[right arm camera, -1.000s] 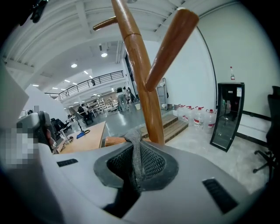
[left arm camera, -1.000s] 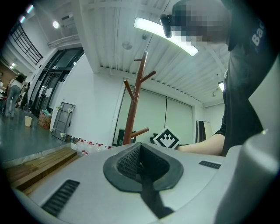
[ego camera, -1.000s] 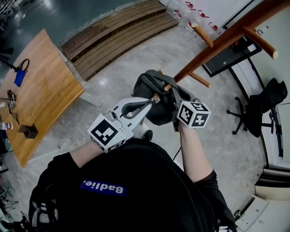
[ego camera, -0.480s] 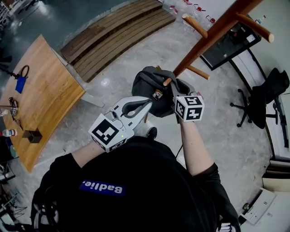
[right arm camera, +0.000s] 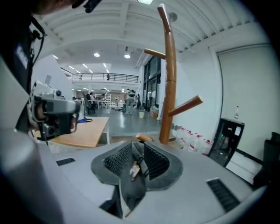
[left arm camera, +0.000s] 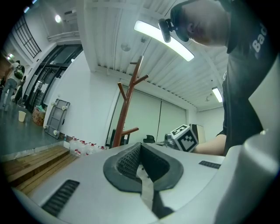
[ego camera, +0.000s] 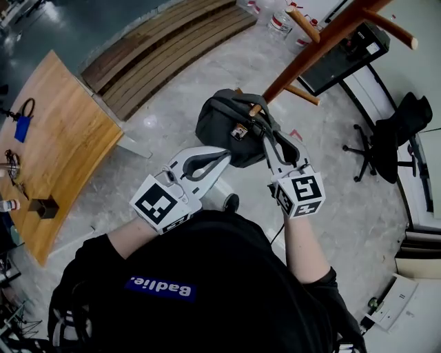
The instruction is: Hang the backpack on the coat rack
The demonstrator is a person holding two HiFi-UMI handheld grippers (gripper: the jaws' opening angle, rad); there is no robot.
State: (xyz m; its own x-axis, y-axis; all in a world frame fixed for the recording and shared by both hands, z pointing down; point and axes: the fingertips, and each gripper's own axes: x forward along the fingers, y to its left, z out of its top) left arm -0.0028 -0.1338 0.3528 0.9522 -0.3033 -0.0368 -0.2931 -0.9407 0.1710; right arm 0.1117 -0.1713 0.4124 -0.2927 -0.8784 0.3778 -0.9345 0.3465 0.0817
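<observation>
The dark grey backpack (ego camera: 222, 125) hangs beside the brown wooden coat rack (ego camera: 304, 54), its top strap over the tip of a low peg (ego camera: 255, 109). My right gripper (ego camera: 264, 135) reaches to the bag's top and is shut on a grey strap (right arm camera: 131, 183) with a small tag; the peg tip (right arm camera: 144, 138) shows just beyond the jaws. My left gripper (ego camera: 226, 153) is shut, with its tips at the bag's near lower edge; I see nothing between its pads (left arm camera: 128, 161). The coat rack (left arm camera: 124, 109) stands ahead of it, and the coat rack (right arm camera: 167, 87) rises close behind the right jaws.
A wooden table (ego camera: 62, 145) with small items is at the left. Slatted wooden benches (ego camera: 158, 48) lie behind it. A black office chair (ego camera: 400, 131) is at the right, with a black cabinet (ego camera: 341, 58) and water bottles (ego camera: 275, 17) near the rack's base.
The right gripper has drawn back toward the person with the strap still in it. The left gripper's tips now sit a little apart from the bag's tag.
</observation>
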